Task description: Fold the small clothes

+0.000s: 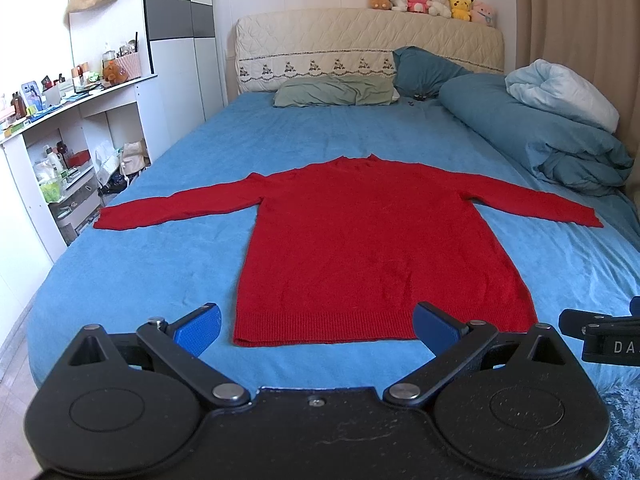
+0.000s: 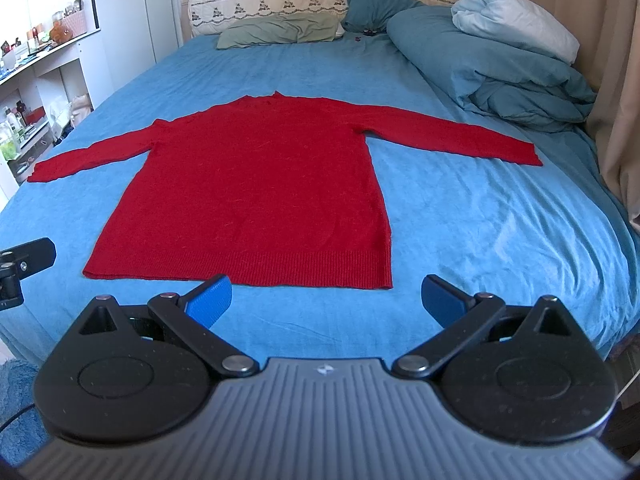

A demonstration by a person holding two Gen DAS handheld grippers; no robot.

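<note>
Red sweater (image 1: 372,248), plain knit w/ ribbed hem, on bright blue bed sheet (image 1: 168,264). Hand-held gripper pads (image 1: 198,328) blue, arms black. Teal duvet (image 1: 532,128), sage-green pillow (image 1: 332,91), cream quilted headboard (image 1: 360,36) w/ embroidered trim.

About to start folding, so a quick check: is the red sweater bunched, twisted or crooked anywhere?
Nothing stands out. The red knit sweater lies flat on the blue bedsheet, both sleeves spread outward, hem straight. The left gripper and right gripper are open, holding nothing.
</note>
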